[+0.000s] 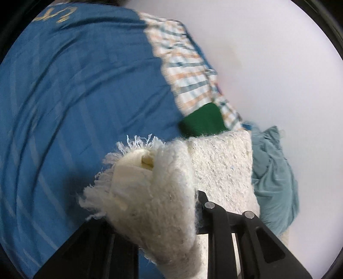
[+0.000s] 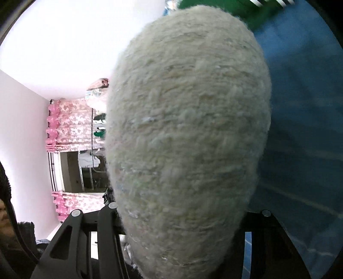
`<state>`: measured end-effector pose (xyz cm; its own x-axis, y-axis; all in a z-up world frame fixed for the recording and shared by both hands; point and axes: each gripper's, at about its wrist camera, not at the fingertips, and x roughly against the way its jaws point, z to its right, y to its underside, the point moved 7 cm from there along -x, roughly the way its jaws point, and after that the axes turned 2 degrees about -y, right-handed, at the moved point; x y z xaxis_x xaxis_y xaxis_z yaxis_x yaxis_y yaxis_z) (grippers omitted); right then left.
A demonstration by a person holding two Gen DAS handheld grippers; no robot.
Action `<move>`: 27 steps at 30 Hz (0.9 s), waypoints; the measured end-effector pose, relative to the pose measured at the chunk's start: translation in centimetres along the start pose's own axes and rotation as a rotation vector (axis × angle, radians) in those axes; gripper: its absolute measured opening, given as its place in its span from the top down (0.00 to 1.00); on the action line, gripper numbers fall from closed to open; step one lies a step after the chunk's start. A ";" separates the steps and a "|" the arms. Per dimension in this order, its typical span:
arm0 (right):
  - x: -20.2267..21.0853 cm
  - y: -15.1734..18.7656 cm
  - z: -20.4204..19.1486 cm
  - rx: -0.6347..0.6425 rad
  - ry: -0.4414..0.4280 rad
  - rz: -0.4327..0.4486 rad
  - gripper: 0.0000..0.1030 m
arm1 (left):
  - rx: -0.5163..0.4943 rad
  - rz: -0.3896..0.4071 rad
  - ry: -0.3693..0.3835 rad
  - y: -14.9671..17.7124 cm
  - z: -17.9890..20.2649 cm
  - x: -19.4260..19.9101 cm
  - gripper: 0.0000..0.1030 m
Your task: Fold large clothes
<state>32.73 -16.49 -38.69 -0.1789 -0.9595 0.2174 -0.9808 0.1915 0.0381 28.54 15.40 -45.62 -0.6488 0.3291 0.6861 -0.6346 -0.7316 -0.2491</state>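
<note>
Left gripper (image 1: 182, 231) fingertips buried under cream woolly garment (image 1: 163, 193); contact point unseen. Right gripper (image 2: 182, 246) tips hidden behind same garment's bulge (image 2: 188, 128), which blocks most of right wrist view; jaw state unclear. Blue sheet (image 1: 81, 90) cut off by left edge, motion-blurred. Green cloth (image 1: 202, 120) mostly covered. Gold lettering (image 1: 57, 15) unreadable.

Blue sheet (image 1: 75, 96), pink floral curtains (image 2: 70, 126), window (image 2: 83, 171)
</note>
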 end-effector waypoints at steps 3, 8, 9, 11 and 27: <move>-0.4 -3.9 -2.8 0.026 0.013 0.025 0.47 | -0.040 -0.006 0.030 -3.4 3.5 -1.9 0.82; -0.6 -13.6 -6.4 0.091 0.030 0.043 0.47 | -0.051 0.013 0.088 -9.0 9.3 -8.3 0.82; -0.8 -15.5 -6.5 0.101 0.035 0.044 0.47 | -0.045 0.018 0.095 -10.1 10.2 -9.6 0.82; -1.3 -20.6 -6.5 0.118 0.045 0.041 0.47 | -0.034 0.027 0.107 -12.0 11.7 -12.6 0.82; -8.5 -41.7 5.3 0.031 0.168 -0.048 0.46 | -0.114 -0.085 0.024 -15.3 9.5 -33.8 0.79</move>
<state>74.76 -17.44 -47.26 -0.1185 -0.9189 0.3763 -0.9903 0.1371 0.0230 64.14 9.82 -58.51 -0.5993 0.4023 0.6921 -0.7306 -0.6283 -0.2673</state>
